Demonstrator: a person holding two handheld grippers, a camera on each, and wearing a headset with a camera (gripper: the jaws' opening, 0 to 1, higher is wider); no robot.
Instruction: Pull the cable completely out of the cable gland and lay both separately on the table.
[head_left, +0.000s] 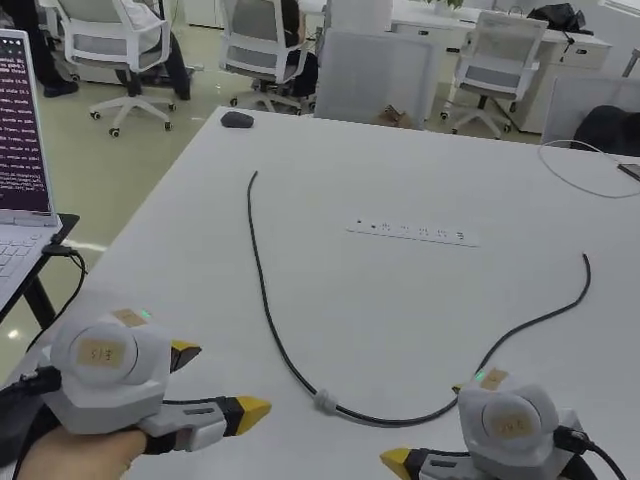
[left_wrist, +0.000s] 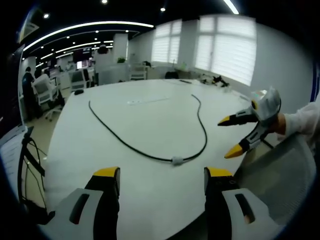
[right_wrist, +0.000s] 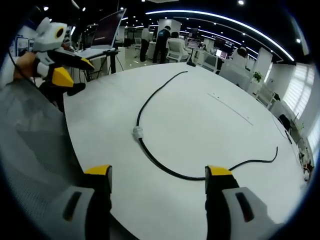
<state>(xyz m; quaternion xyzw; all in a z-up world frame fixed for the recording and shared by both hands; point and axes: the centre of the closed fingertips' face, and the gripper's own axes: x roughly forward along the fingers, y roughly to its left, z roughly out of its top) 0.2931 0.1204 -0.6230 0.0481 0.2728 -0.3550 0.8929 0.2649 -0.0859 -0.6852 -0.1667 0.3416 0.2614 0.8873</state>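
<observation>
The big white table (head_left: 420, 310) holds it all. A long black cable (head_left: 262, 290) lies on it in a wide U. 1 end is far away on the left, the other end is far on the right, and the bend is near the person.

The left gripper (head_left: 225, 378) and the right gripper (right_wrist: 158, 171) hang over the near edge, 1 on each side of the bend. Both have their jaws wide apart and hold nothing.

The small grey cable gland (head_left: 325, 402) sits on the cable at the near bend, between the 2 grippers. The cable runs through it. Its long way follows the cable there, mostly left to right and a bit tilted, with the left end farther away. It is too small to tell which end is which.

What could go wrong:
- The cable is long on both sides, so a lot must slide through. A fast pull could whip a loose end off the table.
- If only 1 gripper pulls, the gland would likely ride along with the cable.
- The gland is tiny, so it could pop out of the jaws.
</observation>
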